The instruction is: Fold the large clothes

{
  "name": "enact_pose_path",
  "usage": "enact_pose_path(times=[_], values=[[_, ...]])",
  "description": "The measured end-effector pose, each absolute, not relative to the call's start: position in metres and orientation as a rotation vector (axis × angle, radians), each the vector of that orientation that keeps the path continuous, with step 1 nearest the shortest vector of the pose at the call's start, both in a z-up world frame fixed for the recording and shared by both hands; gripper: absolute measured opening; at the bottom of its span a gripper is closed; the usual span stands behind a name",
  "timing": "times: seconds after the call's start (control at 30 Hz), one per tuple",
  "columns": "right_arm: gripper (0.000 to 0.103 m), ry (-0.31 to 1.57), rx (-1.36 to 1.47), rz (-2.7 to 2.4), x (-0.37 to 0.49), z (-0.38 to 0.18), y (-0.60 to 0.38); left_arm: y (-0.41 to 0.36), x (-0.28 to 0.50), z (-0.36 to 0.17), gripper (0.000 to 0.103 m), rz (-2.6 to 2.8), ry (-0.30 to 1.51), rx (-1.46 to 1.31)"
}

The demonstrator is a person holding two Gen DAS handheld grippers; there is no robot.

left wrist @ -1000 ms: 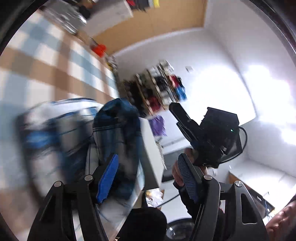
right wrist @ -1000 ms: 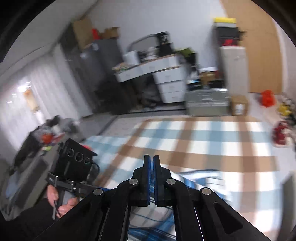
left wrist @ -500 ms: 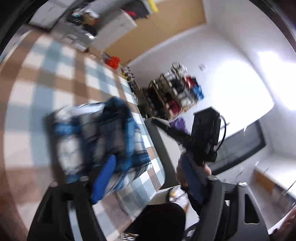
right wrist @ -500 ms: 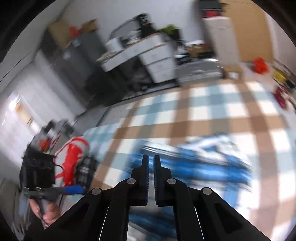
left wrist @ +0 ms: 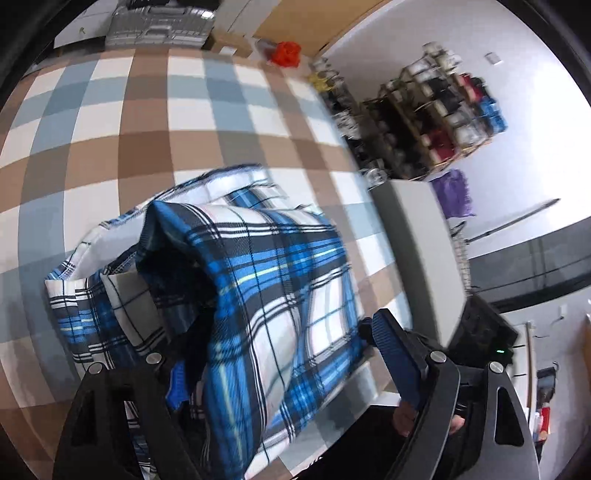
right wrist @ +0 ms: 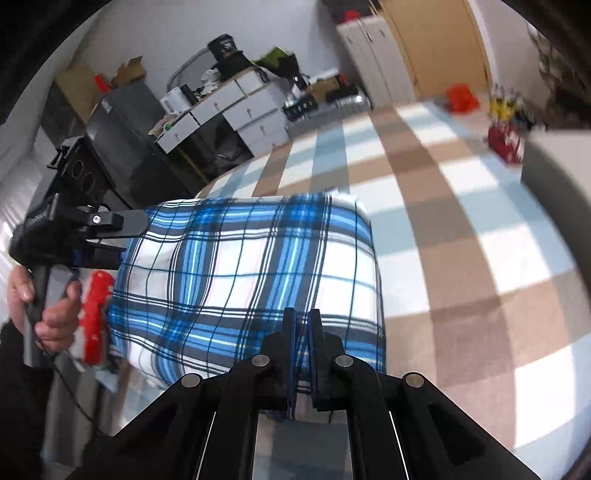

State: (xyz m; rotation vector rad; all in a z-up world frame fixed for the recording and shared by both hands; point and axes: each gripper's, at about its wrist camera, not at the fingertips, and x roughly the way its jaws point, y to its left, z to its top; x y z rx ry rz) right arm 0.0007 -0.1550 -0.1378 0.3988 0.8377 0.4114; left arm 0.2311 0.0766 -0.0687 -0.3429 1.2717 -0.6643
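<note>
Between our left fingers (left wrist: 397, 363) the plaid shirt (left wrist: 258, 295) bulges up and fills the gap. Beyond the tips, the checked rug (left wrist: 147, 122) lies bare up to a silver case (left wrist: 159, 22). Right of the right-hand finger stands a white cabinet (left wrist: 421, 258). Ahead of our right fingers (right wrist: 286, 354) the shirt blocks; the rug rightward is free.

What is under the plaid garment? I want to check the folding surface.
The plaid garment lies on a brown, blue and white checked cloth. Whatever sits directly beneath the folded layers is covered.
</note>
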Motion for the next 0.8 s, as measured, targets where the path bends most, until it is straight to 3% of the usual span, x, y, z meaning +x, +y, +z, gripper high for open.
enact_pose_path(times=[0.03, 0.1, 0.13, 0.2, 0.27, 0.37, 0.5, 0.8], values=[[0.005, 0.829, 0.392, 0.412, -0.001, -0.136, -0.156, 0.075, 0.232, -0.071, 0.077, -0.664, 1.27, -0.333], [0.006, 0.821, 0.386, 0.413, -0.004, -0.137, -0.156, 0.071, 0.236, -0.072, 0.002, -0.626, 1.286, -0.289], [0.008, 0.827, 0.382, 0.421, -0.005, -0.138, -0.155, 0.073, 0.236, -0.076, 0.002, -0.641, 1.303, -0.299], [0.025, 0.819, 0.368, 0.422, -0.009, -0.138, -0.154, 0.078, 0.233, -0.074, 0.002, -0.653, 1.299, -0.315], [0.103, 0.778, 0.367, 0.399, -0.014, -0.135, -0.155, 0.084, 0.227, -0.059, 0.002, -0.664, 1.256, -0.331], [0.103, 0.705, 0.334, 0.399, -0.021, -0.126, -0.153, 0.096, 0.216, -0.037, 0.002, -0.675, 1.207, -0.349], [0.103, 0.752, 0.291, 0.406, -0.017, -0.133, -0.142, 0.111, 0.202, -0.021, 0.002, -0.678, 1.162, -0.316], [0.103, 0.857, 0.064, 0.437, -0.018, -0.158, -0.094, 0.177, 0.198, -0.098, 0.007, -0.581, 1.191, -0.482]])
